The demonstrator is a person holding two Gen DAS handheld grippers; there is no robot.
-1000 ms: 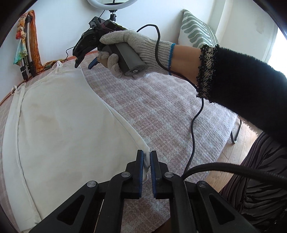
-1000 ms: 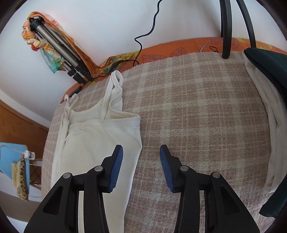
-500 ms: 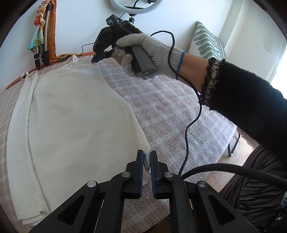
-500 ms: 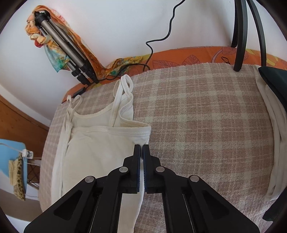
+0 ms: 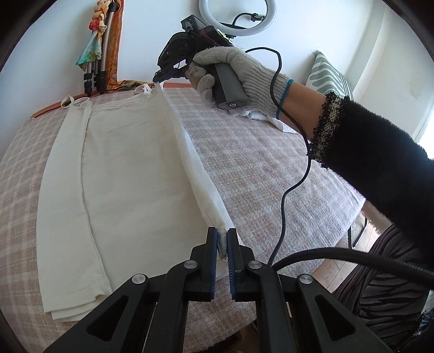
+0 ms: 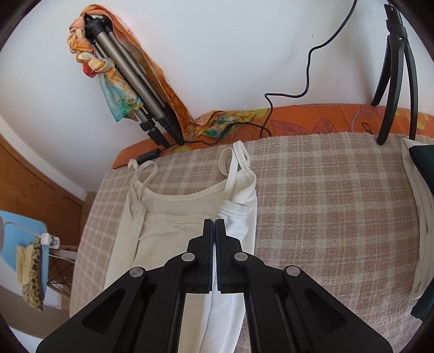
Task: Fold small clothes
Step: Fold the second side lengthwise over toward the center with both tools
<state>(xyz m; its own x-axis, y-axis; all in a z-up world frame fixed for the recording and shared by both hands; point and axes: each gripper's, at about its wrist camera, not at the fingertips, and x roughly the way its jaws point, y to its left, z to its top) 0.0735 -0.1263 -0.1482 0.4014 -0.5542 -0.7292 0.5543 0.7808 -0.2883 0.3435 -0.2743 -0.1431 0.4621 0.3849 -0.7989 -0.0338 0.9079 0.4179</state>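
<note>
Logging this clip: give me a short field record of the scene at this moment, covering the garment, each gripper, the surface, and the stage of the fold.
garment: white camisole top, flat on the bed, right side edge lifted
left gripper: shut on the top's hem corner
right gripper: shut on the top's armpit edge, jaws have just been closing
surface: checked blanket
fold stage: right side raised along its length, not yet laid over the middle
nearby: folded tripod against the wall; ring light
</note>
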